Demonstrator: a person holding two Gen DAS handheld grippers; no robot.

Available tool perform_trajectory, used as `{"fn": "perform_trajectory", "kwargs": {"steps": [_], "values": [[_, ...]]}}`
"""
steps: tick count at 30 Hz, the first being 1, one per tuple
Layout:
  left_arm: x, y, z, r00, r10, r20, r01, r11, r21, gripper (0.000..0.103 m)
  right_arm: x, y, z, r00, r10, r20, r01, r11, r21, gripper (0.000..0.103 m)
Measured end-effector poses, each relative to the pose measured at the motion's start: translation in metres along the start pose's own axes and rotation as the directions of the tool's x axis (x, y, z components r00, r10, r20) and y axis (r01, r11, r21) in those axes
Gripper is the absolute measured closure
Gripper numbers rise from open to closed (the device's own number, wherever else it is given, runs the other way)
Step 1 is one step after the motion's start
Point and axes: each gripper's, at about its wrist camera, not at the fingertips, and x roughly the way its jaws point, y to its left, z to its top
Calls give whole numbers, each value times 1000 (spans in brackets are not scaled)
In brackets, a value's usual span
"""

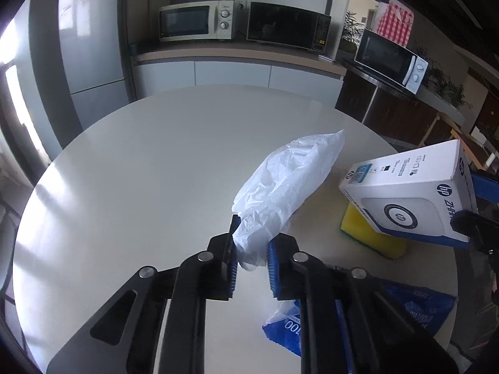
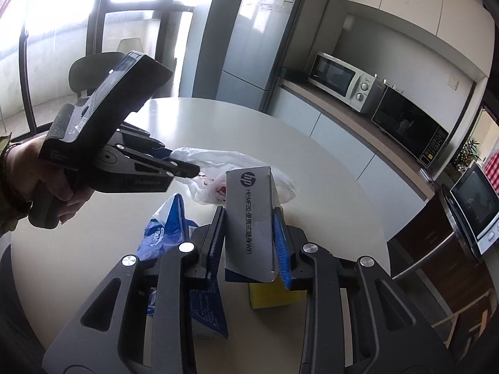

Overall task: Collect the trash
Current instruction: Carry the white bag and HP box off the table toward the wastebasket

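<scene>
My left gripper (image 1: 251, 257) is shut on the edge of a white plastic bag (image 1: 287, 180) and holds it up over the round white table (image 1: 140, 171). The bag also shows in the right wrist view (image 2: 237, 162), pinched in the left gripper (image 2: 190, 168), with something red inside. My right gripper (image 2: 249, 243) is shut on a white and blue HP box (image 2: 249, 218) and holds it above the table. In the left wrist view the box (image 1: 408, 196) hangs at the right, close beside the bag.
A yellow sponge (image 1: 371, 233) lies on the table under the box. A blue plastic package (image 2: 168, 227) lies at the near edge. Behind the table stand a counter with microwaves (image 1: 196, 21) and a fridge (image 1: 90, 37).
</scene>
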Motion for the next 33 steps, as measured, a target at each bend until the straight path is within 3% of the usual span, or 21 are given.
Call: {"fn": "perform_trajectory", "kwargs": {"steps": [6, 11, 24, 33], "values": [[-34, 21, -5, 997, 38, 71, -29, 991, -132, 97, -11, -15, -2, 999, -17, 51, 13, 997, 75, 75], [-75, 31, -21, 994, 70, 85, -51, 975, -216, 97, -35, -15, -6, 995, 0, 96, -11, 993, 116, 75], [-178, 7, -104, 974, 140, 180, -86, 956, -279, 97, -91, 19, -36, 976, 62, 209, -107, 971, 212, 75], [-221, -6, -152, 963, 150, 225, -71, 944, -323, 97, -142, 42, -63, 950, 68, 304, -147, 958, 246, 75]]}}
